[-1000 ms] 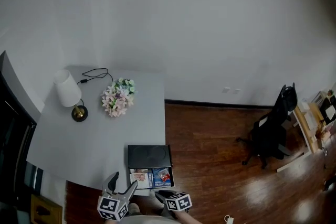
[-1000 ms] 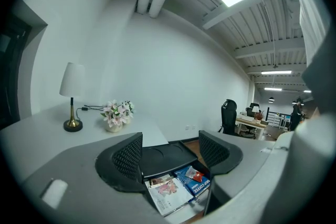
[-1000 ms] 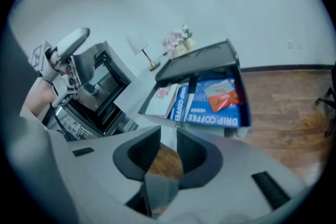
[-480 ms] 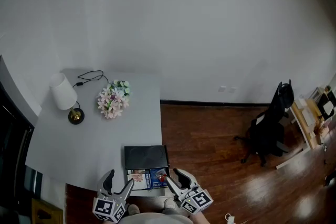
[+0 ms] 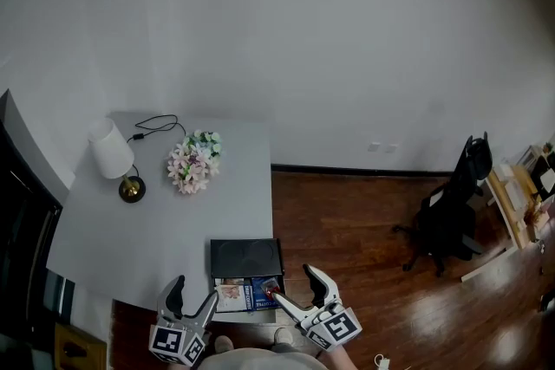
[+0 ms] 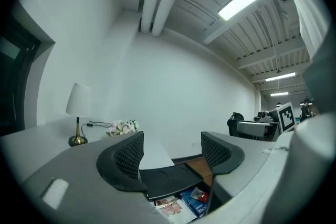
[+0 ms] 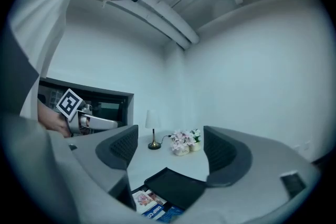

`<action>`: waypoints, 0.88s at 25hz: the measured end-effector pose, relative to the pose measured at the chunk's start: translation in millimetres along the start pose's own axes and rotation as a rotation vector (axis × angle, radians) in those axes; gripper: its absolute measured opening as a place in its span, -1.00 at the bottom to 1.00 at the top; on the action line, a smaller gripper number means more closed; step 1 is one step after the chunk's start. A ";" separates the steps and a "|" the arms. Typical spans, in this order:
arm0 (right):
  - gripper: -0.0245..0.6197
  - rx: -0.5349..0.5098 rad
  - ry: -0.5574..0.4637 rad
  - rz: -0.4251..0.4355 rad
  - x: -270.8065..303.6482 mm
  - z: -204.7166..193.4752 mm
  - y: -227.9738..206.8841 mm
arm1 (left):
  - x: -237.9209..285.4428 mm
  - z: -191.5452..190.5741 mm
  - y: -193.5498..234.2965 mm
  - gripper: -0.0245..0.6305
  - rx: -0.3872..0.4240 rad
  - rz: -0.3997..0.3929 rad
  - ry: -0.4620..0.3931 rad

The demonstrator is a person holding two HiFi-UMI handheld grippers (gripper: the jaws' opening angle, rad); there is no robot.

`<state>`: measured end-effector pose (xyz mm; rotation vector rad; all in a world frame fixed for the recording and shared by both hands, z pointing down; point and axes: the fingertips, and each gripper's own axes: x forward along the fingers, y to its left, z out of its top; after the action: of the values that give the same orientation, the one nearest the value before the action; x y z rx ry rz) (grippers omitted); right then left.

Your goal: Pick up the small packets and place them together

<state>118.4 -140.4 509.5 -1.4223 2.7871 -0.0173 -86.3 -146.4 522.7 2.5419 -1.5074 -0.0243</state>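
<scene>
Several small packets lie in a row at the grey table's near edge: a white and pink one (image 5: pixel 231 294) (image 6: pixel 170 207) (image 7: pixel 146 199), a blue one (image 5: pixel 263 291) (image 6: pixel 193 203) (image 7: pixel 163 211) and a small red one (image 6: pixel 201 195). My left gripper (image 5: pixel 196 294) (image 6: pixel 172 152) hovers open just left of them, pointing level. To their right is my right gripper (image 5: pixel 295 285) (image 7: pixel 170 149), whose jaws have just been opening; they stand wide with nothing between them. Neither gripper touches a packet.
A flat black tray (image 5: pixel 246 257) (image 6: pixel 170 181) (image 7: pixel 176 189) sits right behind the packets. Farther back on the table (image 5: pixel 130 230) stand a white lamp (image 5: pixel 113 153), a flower bunch (image 5: pixel 195 162) and a cable (image 5: pixel 156 124). A black office chair (image 5: pixel 451 217) stands on the wooden floor at right.
My right gripper has come up from the bottom edge to beside the packets, and its jaws have spread wide. The left gripper has barely shifted.
</scene>
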 end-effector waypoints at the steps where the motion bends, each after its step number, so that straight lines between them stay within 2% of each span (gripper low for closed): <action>1: 0.27 0.031 0.022 0.023 2.1 -6.2 1.9 | -0.1 -1.4 1.2 0.14 -0.009 0.003 0.007; 3: 0.26 0.107 0.120 0.065 8.4 -32.8 5.6 | -2.1 1.2 3.6 0.14 -0.012 0.013 -0.008; 6: 0.25 0.167 0.442 0.182 16.4 -117.5 21.9 | -4.4 5.3 6.6 0.13 0.014 0.034 -0.031; 7: 0.19 0.184 0.545 0.229 17.8 -147.7 30.1 | -5.2 5.0 7.1 0.13 0.029 0.039 -0.028; 8: 0.02 0.220 0.622 0.268 19.9 -173.2 38.4 | -6.3 4.6 7.7 0.13 0.042 0.043 -0.021; 9: 0.01 0.274 0.680 0.301 23.1 -193.8 46.8 | -7.6 4.3 8.8 0.13 0.051 0.046 -0.015; 11: 0.01 0.384 0.773 0.345 32.6 -224.7 60.6 | -10.3 3.6 12.5 0.13 0.057 0.054 -0.007; 13: 0.01 0.433 0.858 0.352 43.5 -249.7 66.8 | -13.3 3.0 16.6 0.13 0.055 0.065 -0.004; 14: 0.00 0.439 0.901 0.348 47.6 -261.4 67.6 | -14.5 2.4 18.4 0.13 0.054 0.072 -0.002; 16: -0.25 0.433 0.988 0.338 51.8 -281.9 68.0 | -16.0 -0.7 22.1 0.13 0.055 0.093 0.007; 20: -0.25 0.435 1.086 0.320 56.6 -303.6 75.1 | -20.4 -8.1 29.5 0.13 0.058 0.123 0.036; 22: -0.48 0.429 1.103 0.300 58.6 -307.2 76.9 | -22.2 -10.7 33.0 0.14 0.049 0.130 0.040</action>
<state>16.8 -141.4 815.2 -1.0139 3.3203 -1.7470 -124.6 -140.9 537.0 2.4597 -1.6744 0.0812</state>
